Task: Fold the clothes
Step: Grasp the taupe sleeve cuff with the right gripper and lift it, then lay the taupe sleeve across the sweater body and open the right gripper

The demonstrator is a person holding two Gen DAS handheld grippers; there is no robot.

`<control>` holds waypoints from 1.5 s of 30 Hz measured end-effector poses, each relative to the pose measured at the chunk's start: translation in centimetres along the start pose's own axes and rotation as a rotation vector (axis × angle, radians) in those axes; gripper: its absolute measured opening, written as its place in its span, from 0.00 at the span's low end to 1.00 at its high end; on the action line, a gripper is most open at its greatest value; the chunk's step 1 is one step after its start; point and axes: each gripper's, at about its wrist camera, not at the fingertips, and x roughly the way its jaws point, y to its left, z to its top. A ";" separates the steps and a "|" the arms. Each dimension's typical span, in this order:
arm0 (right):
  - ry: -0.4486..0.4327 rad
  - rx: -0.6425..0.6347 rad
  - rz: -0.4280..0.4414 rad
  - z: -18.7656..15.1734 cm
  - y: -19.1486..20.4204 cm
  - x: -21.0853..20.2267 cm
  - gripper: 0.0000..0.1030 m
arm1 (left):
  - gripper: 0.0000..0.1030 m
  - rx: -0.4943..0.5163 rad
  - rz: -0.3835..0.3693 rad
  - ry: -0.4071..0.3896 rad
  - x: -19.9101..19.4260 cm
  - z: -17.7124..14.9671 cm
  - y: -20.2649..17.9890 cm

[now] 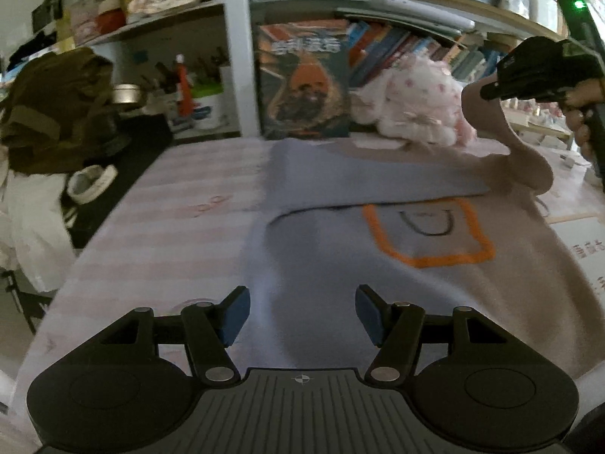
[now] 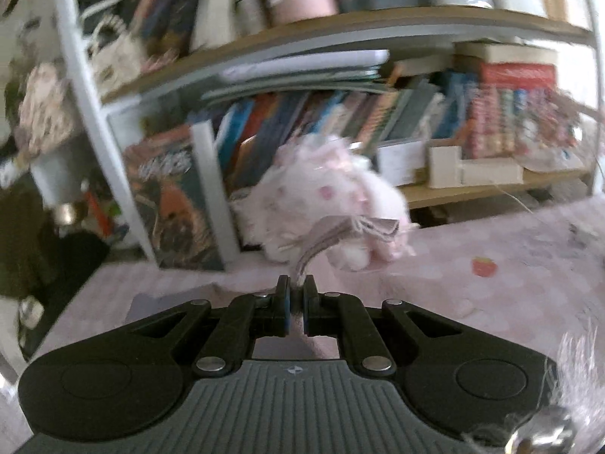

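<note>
the striped table cover (image 1: pixel 159 227) left of the sweater (image 1: pixel 340 265) lies bare, giving open passage. the far edge is blocked by a standing book (image 1: pixel 304 83) and a pink plush toy (image 1: pixel 416 102). a dark bag (image 1: pixel 56 109) crowds the left side.

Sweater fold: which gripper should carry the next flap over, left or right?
Right, likely. The right gripper is already shut on a sweater sleeve and holds it lifted above the table. The left gripper is open and empty over the sweater's near part.
</note>
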 end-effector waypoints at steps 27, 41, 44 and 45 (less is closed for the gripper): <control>0.126 -0.413 0.281 -6.3 16.8 4.6 0.49 | 0.61 -0.006 -0.045 0.011 0.2 -1.4 6.5; 0.264 -0.153 -0.109 -13.4 2.6 -7.8 0.45 | 0.42 -0.078 -0.195 0.169 2.0 -2.4 6.6; 0.295 -0.059 -0.197 -15.3 -0.2 -10.9 0.43 | 0.42 -0.107 -0.220 0.194 2.3 -2.4 6.6; 0.303 -0.029 -0.216 -15.8 -0.9 -11.7 0.43 | 0.41 -0.117 -0.225 0.205 2.5 -2.5 6.6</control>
